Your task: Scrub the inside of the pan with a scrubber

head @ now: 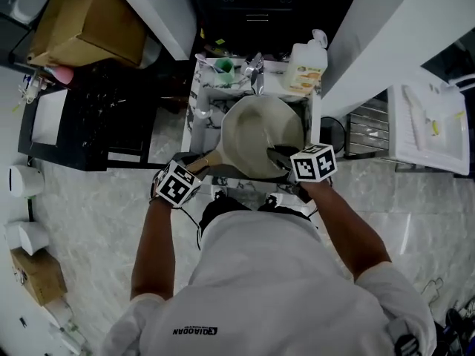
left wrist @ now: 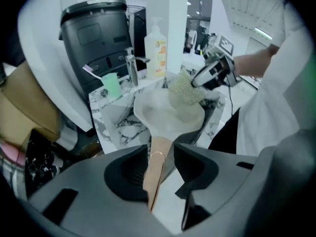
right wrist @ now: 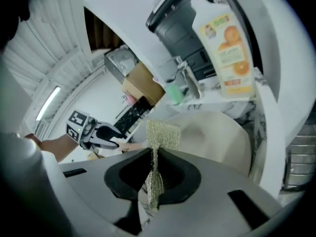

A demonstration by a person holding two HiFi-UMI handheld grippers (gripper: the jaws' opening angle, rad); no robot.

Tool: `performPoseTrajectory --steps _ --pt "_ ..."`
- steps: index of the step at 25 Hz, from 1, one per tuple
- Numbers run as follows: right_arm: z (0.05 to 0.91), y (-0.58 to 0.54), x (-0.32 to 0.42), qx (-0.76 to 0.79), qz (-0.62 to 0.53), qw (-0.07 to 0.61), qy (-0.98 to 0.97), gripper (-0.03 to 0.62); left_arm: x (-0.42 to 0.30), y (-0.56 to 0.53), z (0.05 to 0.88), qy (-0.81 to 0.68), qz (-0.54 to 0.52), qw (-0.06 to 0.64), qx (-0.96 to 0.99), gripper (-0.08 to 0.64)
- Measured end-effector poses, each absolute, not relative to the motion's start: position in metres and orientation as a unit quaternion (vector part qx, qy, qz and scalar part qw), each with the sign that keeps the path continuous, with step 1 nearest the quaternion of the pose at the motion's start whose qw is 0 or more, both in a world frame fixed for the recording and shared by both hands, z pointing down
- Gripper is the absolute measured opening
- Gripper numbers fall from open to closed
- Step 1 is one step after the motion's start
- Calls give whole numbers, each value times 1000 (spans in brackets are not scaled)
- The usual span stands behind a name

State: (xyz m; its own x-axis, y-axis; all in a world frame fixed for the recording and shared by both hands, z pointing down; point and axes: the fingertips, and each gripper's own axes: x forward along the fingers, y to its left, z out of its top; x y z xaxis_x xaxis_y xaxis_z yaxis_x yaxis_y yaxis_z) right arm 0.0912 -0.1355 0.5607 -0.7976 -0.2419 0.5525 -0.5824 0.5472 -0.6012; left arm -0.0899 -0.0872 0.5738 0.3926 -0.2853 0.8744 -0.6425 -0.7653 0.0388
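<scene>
A pale cream pan (head: pixel 261 133) is held tilted over a small marble-patterned sink (head: pixel 202 104). Its tan wooden handle (left wrist: pixel 157 168) runs between the jaws of my left gripper (left wrist: pixel 159 168), which is shut on it at the pan's lower left (head: pixel 194 167). My right gripper (right wrist: pixel 154 174) is shut on a glittery mesh scrubber (right wrist: pixel 162 136), whose free end sticks out over the pan's inside (right wrist: pixel 217 132). In the left gripper view the scrubber (left wrist: pixel 186 87) lies against the pan's far rim (left wrist: pixel 170 111). In the head view the right gripper (head: pixel 279 158) reaches into the pan from the lower right.
A soap bottle with an orange label (head: pixel 306 69) and a faucet (head: pixel 256 71) stand behind the sink, with a green cup (head: pixel 225 68) at the back left. A cardboard box (head: pixel 85 21) and black shelving (head: pixel 104 117) lie left. A white dish rack (head: pixel 432 121) is right.
</scene>
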Motion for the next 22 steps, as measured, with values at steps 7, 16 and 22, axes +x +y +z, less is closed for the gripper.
performPoseTrajectory --steps 7,16,22 --pt "498 -111 123 277 373 124 -877 63 -45 -101 493 -396 298 190 847 15" --pt "440 -63 107 361 315 105 -871 64 -31 -62 423 -359 221 149 894 14" --pt "427 -1 65 417 319 41 -850 63 -61 2 406 -328 186 150 914 14"
